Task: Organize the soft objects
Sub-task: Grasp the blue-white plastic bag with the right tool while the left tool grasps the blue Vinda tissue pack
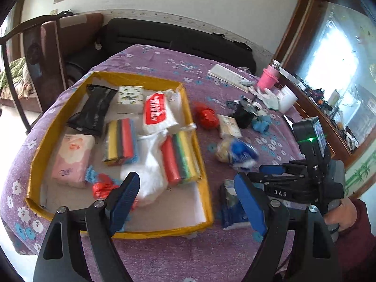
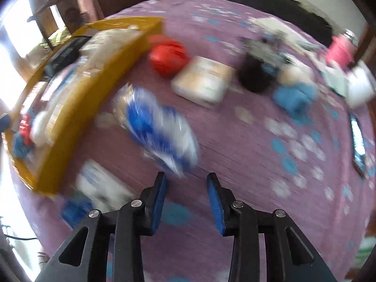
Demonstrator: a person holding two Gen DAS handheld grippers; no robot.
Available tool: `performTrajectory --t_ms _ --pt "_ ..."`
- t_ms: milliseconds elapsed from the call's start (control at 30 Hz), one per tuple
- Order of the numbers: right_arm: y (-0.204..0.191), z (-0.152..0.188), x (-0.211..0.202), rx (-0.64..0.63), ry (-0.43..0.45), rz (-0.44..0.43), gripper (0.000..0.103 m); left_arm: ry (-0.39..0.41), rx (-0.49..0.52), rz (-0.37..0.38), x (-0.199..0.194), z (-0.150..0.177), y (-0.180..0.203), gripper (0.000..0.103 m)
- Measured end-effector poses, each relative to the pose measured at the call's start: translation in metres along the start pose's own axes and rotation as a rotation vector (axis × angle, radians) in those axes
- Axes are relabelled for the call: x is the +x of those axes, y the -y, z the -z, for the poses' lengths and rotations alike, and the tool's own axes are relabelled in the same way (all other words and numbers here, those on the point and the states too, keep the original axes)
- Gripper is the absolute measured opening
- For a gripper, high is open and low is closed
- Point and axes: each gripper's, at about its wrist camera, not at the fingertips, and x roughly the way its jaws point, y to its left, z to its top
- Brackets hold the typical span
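Note:
A yellow box [image 1: 164, 233] on the purple flowered bedspread holds soft goods: a pink tissue pack [image 1: 71, 157], coloured sponges [image 1: 121, 141], rolled bags [image 1: 181, 159] and a white plastic bag [image 1: 148, 171]. My left gripper [image 1: 185, 177] hangs open over the box's near right corner, with nothing between its fingers. To the right of the box lies a blue and white bag [image 1: 237, 151] [image 2: 159, 129]. My right gripper [image 2: 186, 176] points steeply down just short of that bag, jaws apart and empty. A blue and white pack [image 1: 229, 206] [image 2: 98, 188] lies beside the box wall [image 2: 77, 108].
Further back on the bedspread lie a red bundle [image 1: 206, 117] [image 2: 168, 57], a pale tissue pack [image 1: 229, 125] [image 2: 204, 80], a black object [image 1: 244, 115] and a blue cloth [image 1: 260, 123] [image 2: 293, 96]. A pink cup [image 1: 268, 80] stands at the far right. The right wrist view is blurred.

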Motion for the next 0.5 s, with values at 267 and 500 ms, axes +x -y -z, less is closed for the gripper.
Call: performTrajectory --t_ms 267,500 --pt "0.043 0.018 -0.023 0.124 0.038 -0.077 0.062 -0.087 0.137 0.077 0.02 0.027 0.061 0.082" --pt "0.013 -0.026 -0.024 -0.012 0.205 -0.08 0.08 -0.153 0.191 0.092 0.03 0.05 0.085 0.082"
